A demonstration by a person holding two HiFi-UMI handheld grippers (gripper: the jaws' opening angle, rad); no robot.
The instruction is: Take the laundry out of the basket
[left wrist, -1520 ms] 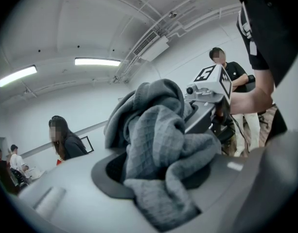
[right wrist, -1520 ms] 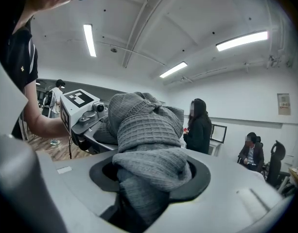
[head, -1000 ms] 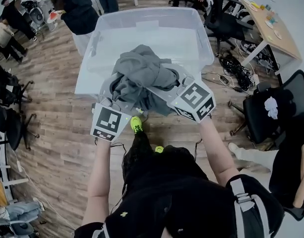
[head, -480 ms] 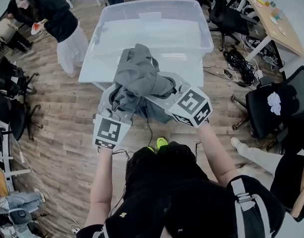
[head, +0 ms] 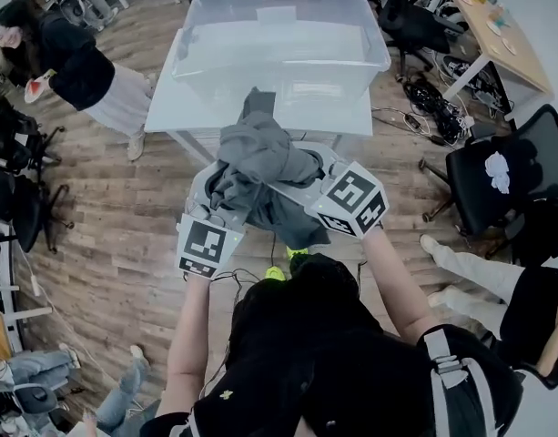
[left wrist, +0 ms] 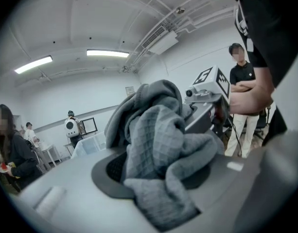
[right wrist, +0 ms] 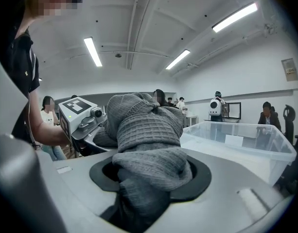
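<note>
Left tongs (head: 208, 209) and right tongs (head: 317, 177) drew garment (head: 257, 157) back from basket (head: 288, 73).

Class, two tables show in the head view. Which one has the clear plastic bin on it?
The white table straight ahead, beyond the held grey garment, carries the clear bin. The wooden table at far right has no bin.

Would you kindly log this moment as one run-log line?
left tool: shut on grey garment | right tool: shut on same garment | garment: bunched, held outside clear plastic bin
</note>
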